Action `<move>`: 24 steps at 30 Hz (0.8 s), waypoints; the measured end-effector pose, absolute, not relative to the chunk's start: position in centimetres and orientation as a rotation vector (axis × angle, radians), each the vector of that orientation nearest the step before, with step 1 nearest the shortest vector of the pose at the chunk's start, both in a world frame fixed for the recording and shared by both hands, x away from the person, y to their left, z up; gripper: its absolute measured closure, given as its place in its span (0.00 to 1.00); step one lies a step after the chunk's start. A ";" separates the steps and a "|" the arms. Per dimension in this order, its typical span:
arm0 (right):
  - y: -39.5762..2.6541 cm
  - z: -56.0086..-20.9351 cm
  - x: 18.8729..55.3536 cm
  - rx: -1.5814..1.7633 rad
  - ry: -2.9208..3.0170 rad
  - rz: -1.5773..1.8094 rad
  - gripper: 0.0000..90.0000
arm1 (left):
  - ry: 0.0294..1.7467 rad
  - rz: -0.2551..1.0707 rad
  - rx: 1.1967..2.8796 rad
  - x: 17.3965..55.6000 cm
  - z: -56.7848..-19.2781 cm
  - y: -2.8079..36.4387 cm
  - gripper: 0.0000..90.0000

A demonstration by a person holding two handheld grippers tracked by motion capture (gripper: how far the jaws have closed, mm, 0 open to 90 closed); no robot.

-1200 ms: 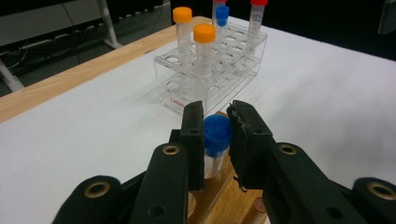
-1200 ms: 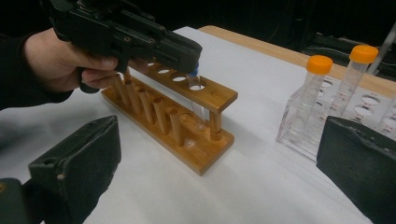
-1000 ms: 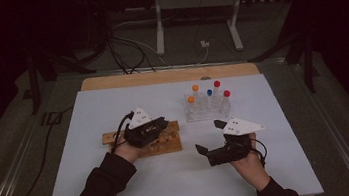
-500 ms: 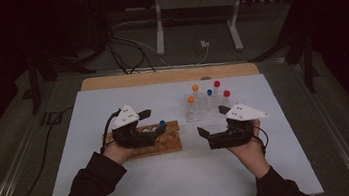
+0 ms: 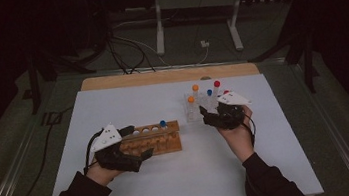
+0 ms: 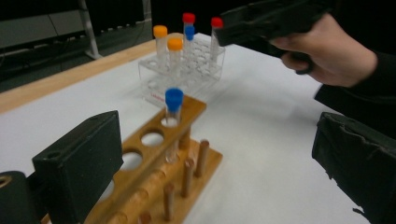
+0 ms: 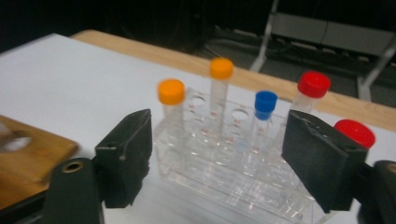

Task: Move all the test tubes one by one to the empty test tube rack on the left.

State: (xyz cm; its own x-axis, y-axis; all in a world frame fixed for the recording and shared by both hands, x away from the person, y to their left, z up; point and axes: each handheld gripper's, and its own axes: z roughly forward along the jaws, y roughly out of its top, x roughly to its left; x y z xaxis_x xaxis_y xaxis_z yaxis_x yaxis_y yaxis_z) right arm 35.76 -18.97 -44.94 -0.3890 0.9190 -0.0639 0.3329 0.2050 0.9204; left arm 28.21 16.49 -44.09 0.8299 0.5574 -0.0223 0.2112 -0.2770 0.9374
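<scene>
From the high view my left hand-held gripper sits at the near left end of the wooden rack and covers that end, so I cannot count the holes under it. Its jaws have just been opening and now stand wide with nothing between them. In the left gripper view the rack runs out of frame at the bottom, and one blue tube stands upright in a hole at the far end. White bench lies bare left of and behind the rack, with more toward the near edge.

To the right, the clear rack holds orange, blue and red capped tubes; its lower wall blurs in the right gripper view. My right hand-held gripper hovers just beside it, jaws just closing yet apart, pressing nothing. From above it hides one red tube almost wholly.
</scene>
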 end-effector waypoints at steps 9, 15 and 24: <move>-18.4 -45.7 38.5 1.255 1.825 1.061 0.50 | 0.575 0.393 1.862 27.5 -44.8 16.8 0.03; -18.2 -46.0 39.8 1.321 1.808 0.986 0.59 | 0.566 0.395 1.856 27.4 -44.7 16.7 0.03; -17.9 -46.5 41.3 1.373 1.827 0.892 0.68 | 0.569 0.405 1.843 27.4 -44.5 17.1 0.03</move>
State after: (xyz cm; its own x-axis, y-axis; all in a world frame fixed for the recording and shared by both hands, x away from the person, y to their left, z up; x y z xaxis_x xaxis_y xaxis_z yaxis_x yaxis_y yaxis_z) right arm 41.26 -17.91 -46.47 -0.2173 0.9696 -0.1124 0.5077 0.2107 0.8354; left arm 27.39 17.10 -44.54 0.8256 0.5643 0.0007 0.1861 -0.2733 0.9438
